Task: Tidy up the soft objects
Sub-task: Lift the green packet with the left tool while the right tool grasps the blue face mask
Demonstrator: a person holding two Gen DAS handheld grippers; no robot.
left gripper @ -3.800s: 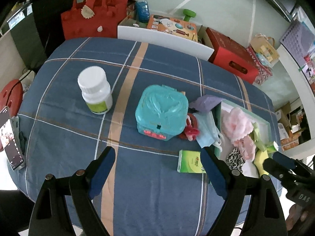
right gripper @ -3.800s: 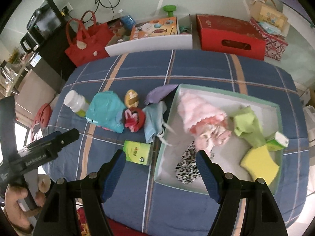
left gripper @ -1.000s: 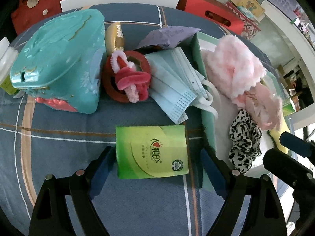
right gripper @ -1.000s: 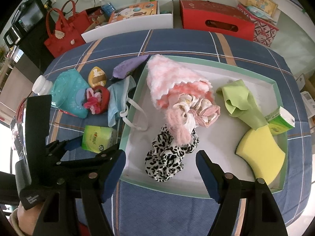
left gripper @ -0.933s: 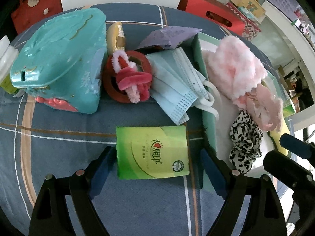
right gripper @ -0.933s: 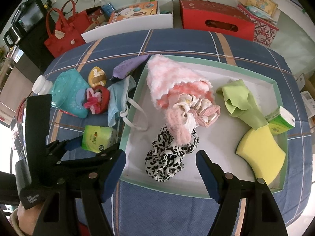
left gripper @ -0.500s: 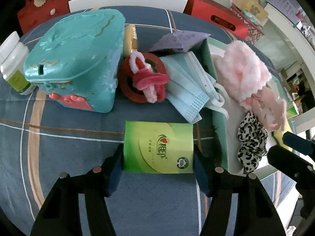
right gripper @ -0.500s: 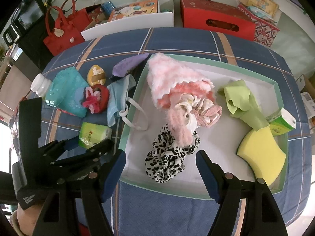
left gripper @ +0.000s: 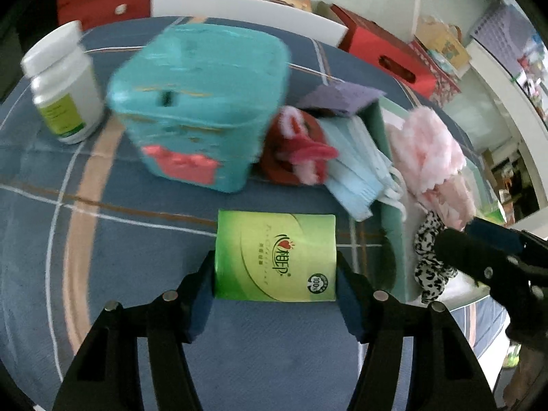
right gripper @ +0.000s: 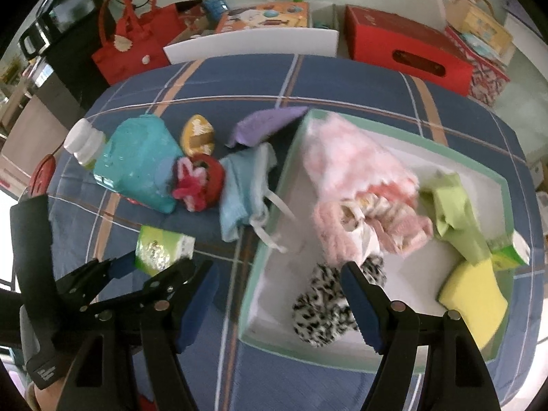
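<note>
My left gripper is shut on a green tissue pack, its two pads pressing the pack's sides just above the blue plaid tablecloth; the pack also shows in the right wrist view. My right gripper is open and empty over the near left edge of the mint-rimmed white tray. The tray holds a pink fluffy cloth, a leopard scrunchie, a green cloth and a yellow sponge. A blue face mask lies beside the tray.
On the cloth to the left stand a teal box, a white pill bottle, a red-pink hair tie, a purple cloth and a yellow oval item. A red bag and red boxes stand behind the table.
My left gripper has moved in on the green tissue pack and closed on it, then lifted it slightly. My right gripper has shifted a little left and stays open.
</note>
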